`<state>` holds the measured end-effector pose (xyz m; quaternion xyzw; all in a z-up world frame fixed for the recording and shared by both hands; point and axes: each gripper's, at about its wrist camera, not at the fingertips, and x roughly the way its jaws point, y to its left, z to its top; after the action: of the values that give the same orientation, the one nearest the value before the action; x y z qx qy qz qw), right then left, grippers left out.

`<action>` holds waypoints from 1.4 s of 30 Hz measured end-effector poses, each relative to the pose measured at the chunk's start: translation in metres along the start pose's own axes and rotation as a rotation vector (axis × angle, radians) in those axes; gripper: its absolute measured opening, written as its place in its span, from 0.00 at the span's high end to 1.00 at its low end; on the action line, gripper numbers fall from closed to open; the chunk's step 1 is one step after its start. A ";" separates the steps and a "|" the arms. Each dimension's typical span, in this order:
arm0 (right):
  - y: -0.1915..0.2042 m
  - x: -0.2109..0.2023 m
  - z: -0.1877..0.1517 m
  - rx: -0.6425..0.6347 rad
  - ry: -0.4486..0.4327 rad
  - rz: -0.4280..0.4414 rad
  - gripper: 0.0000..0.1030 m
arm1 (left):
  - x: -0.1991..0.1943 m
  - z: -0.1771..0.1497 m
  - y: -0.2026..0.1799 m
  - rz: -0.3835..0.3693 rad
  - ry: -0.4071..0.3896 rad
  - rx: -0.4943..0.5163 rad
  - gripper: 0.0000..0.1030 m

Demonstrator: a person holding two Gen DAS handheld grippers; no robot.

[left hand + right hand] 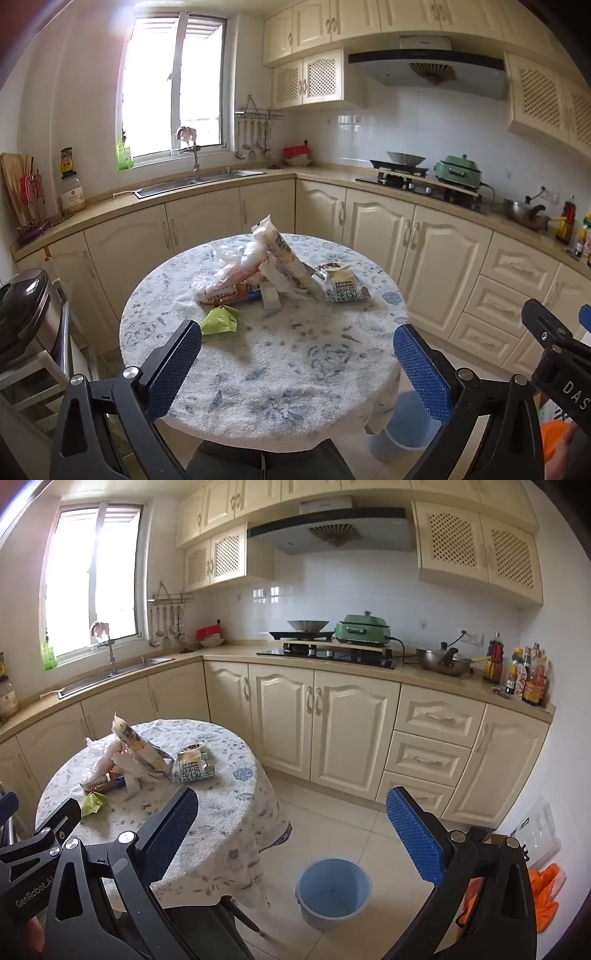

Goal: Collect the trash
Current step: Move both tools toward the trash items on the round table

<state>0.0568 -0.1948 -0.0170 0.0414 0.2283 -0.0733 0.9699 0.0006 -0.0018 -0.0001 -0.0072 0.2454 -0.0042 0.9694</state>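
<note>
A pile of trash lies on the round table (pixel 266 387): a tall snack bag (pixel 280 254), crumpled clear plastic (pixel 232 266), a flat wrapper (pixel 225 293), a milk carton (pixel 341 284), a small white box (pixel 271 297) and a green wrapper (pixel 221 320). My left gripper (pixel 297 354) is open and empty, above the table's near half. My right gripper (pixel 291 819) is open and empty, right of the table (pixel 229 812), above the floor. A blue bucket (pixel 333 891) stands on the floor below it. The pile (pixel 140 757) also shows in the right wrist view.
Cream kitchen cabinets (pixel 325 720) run along the back and right. A sink (pixel 199 182) is under the window. A stove (pixel 328 653) holds a wok and a green pot. A steel bin (pixel 26 317) stands left of the table. Orange cloth (pixel 546 890) lies at the right.
</note>
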 end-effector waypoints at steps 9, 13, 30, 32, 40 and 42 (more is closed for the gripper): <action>-0.002 0.001 -0.004 0.010 0.012 0.008 0.00 | -0.005 -0.003 0.003 -0.005 -0.015 -0.019 0.01; -0.001 -0.002 -0.004 0.010 0.010 0.010 0.00 | -0.010 -0.003 0.004 -0.003 -0.020 -0.018 0.01; 0.009 -0.015 -0.004 -0.033 -0.029 0.024 0.00 | -0.017 -0.004 0.004 -0.017 -0.015 -0.010 0.01; 0.008 -0.015 -0.004 -0.033 -0.028 0.028 0.00 | -0.018 -0.004 0.006 -0.020 -0.013 -0.011 0.01; 0.010 -0.014 -0.003 -0.041 -0.021 0.037 0.00 | -0.017 -0.004 0.008 -0.020 -0.013 -0.016 0.01; 0.010 -0.013 -0.003 -0.042 -0.020 0.039 0.00 | -0.017 -0.004 0.008 -0.020 -0.012 -0.016 0.01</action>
<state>0.0454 -0.1829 -0.0134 0.0250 0.2194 -0.0499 0.9740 -0.0162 0.0063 0.0049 -0.0177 0.2396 -0.0120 0.9706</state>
